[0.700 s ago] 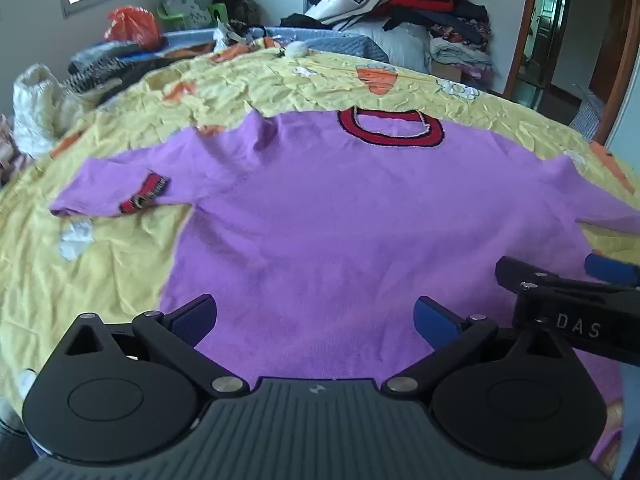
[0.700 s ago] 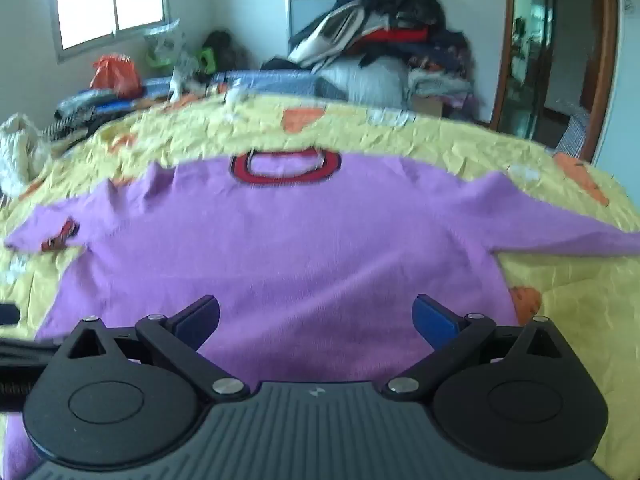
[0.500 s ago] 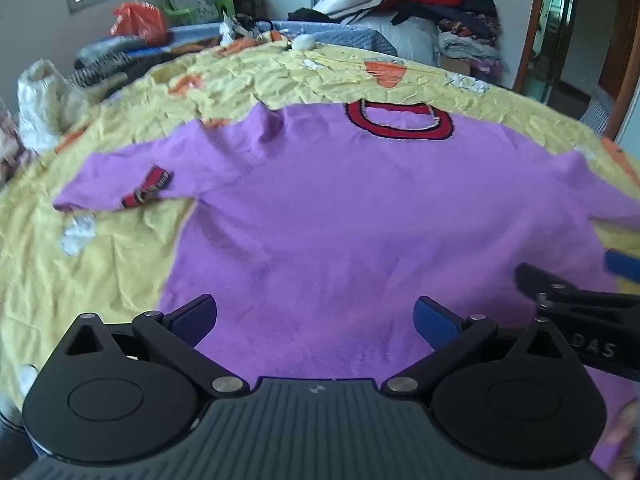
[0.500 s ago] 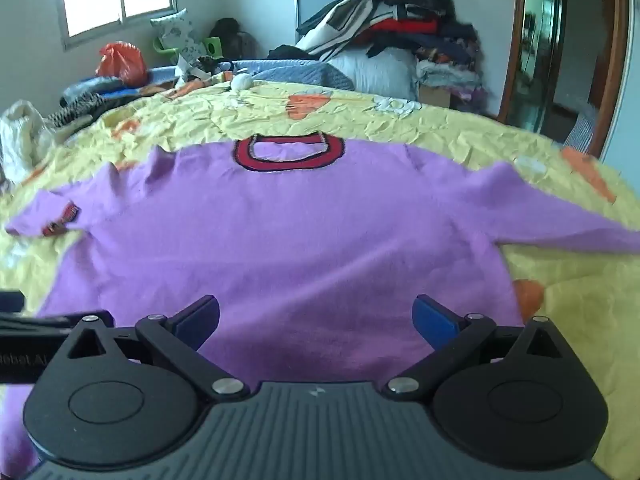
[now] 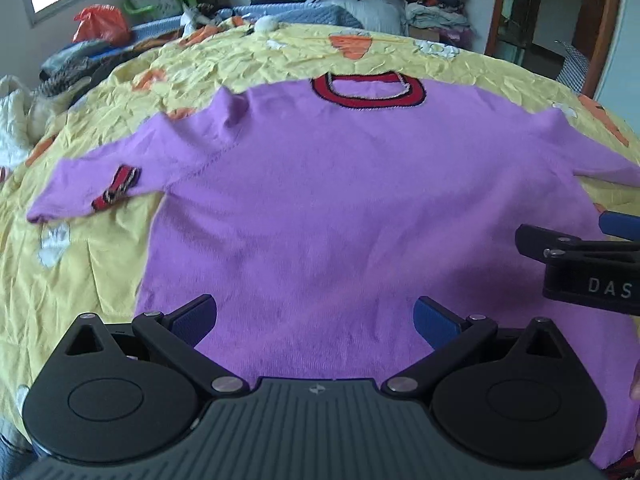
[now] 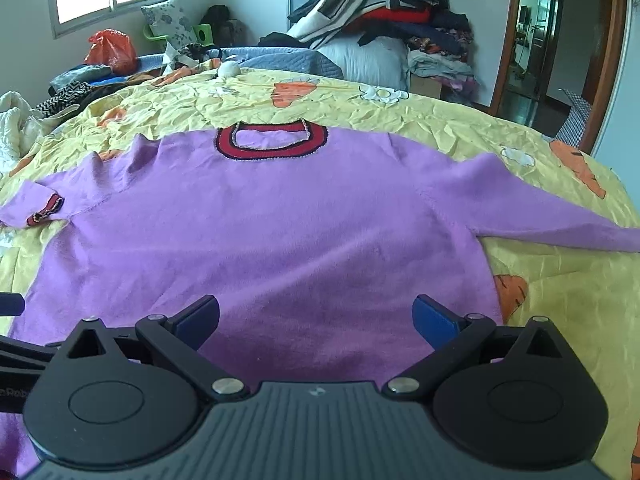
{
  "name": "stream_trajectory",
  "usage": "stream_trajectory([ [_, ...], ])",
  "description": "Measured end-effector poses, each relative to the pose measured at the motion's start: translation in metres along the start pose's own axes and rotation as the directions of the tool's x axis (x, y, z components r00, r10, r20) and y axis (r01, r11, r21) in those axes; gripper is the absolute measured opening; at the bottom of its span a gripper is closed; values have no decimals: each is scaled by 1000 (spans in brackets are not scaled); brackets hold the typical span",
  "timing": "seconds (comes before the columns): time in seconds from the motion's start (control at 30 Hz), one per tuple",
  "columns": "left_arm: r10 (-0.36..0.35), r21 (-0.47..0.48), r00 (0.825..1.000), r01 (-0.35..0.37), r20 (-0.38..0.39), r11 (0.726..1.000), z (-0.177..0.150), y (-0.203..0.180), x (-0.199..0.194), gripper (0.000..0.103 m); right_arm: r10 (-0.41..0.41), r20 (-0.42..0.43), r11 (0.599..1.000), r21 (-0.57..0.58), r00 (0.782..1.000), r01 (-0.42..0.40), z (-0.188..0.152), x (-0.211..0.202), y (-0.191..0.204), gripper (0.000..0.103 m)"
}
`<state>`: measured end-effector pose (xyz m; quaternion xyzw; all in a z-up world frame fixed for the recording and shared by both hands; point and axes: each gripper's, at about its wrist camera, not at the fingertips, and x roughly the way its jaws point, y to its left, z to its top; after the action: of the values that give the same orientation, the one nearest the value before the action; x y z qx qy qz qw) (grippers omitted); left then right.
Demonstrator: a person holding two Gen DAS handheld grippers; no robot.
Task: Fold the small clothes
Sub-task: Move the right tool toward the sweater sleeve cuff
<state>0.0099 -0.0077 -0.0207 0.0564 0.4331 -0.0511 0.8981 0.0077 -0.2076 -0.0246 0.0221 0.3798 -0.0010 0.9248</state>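
A purple sweater (image 5: 320,208) lies spread flat, front up, on a yellow bedsheet (image 5: 92,280) printed with carrots, its red-and-black collar (image 5: 368,92) at the far side and its hem nearest the cameras. The left sleeve is folded back on itself so its red striped cuff (image 5: 116,192) lies on top; the other sleeve (image 6: 560,220) stretches straight out across the sheet. The left gripper (image 5: 316,322) hangs over the hem with its blue pads as far apart as they go and only flat cloth below them, nothing pinched. The right gripper (image 6: 316,320) is just as wide apart over the hem and grips nothing. Compared with a moment ago, the sweater has not shifted or creased, and both sets of jaws keep the same spread; the left view now sits a little closer and lower over the cloth, and the right gripper shows higher at its right edge, while the right view's blur has cleared
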Motion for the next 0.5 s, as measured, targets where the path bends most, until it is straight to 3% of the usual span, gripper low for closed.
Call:
stream_trajectory([
  [0.1, 39, 32, 999, -40, 22, 999, 5, -9, 1, 103, 2, -4, 1000, 6, 1000, -2, -1, 4, -5, 103],
  [0.33, 19, 63, 1000, -18, -17, 998, 16, -30, 15, 103, -25, -39, 1000, -15, 999, 24, -5, 18, -27, 103],
  [0.43, -5, 68, 1000, 6, -17, 998, 22, -43, 24, 103, -182, -8, 978, -109, 983, 180, -10, 24, -40, 103],
  [0.5, -36, 62, 999, 36, -1, 997, 23, -50, 27, 103, -237, 10, 963, -131, 971, 237, -12, 25, -56, 103],
])
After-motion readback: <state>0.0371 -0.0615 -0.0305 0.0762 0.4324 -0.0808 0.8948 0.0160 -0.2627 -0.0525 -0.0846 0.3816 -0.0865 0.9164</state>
